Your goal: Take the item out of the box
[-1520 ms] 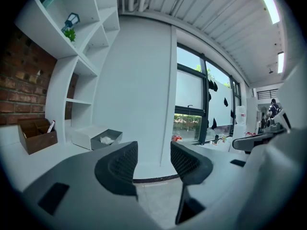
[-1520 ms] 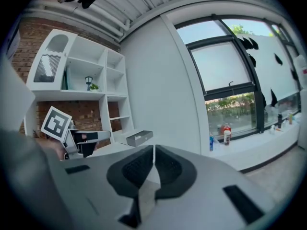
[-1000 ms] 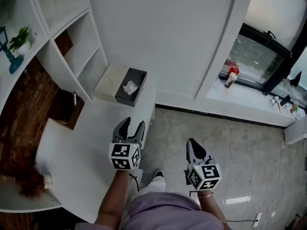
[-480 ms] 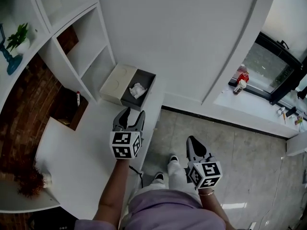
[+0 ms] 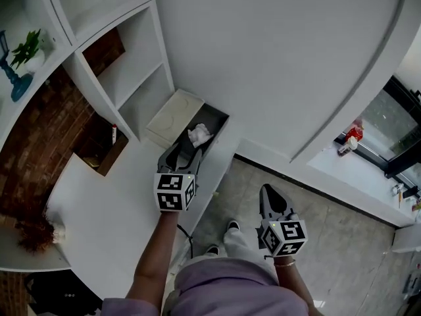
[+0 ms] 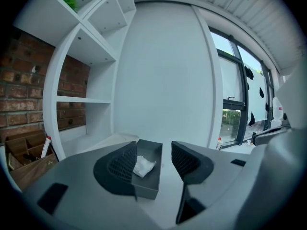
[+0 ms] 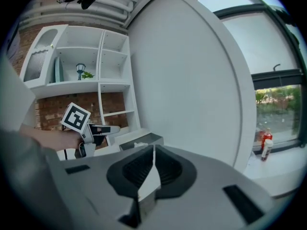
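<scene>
A dark grey open box (image 5: 219, 120) stands at the far end of the white counter (image 5: 99, 216), with a crumpled white item (image 5: 199, 135) lying inside. Its white lid (image 5: 174, 117) lies beside it on the left. My left gripper (image 5: 186, 151) hovers just short of the box's near end, jaws open and empty. In the left gripper view the box (image 6: 152, 150) and the item (image 6: 143, 166) show between the open jaws of the left gripper (image 6: 153, 151). My right gripper (image 5: 270, 196) hangs over the floor, shut and empty, well right of the counter; its jaws meet in the right gripper view (image 7: 153, 152).
White shelving (image 5: 118, 64) rises left of the box. A brown cardboard organiser (image 5: 99, 149) with a small bottle sits against the brick wall. A dried plant (image 5: 36, 232) stands at the counter's near left. Bottles (image 5: 352, 137) stand on a window sill to the right. Tiled floor (image 5: 329, 242) lies below.
The person has stepped forward and my left gripper has closed in on the near end of the box. The right gripper has kept its place by the body, shut.
</scene>
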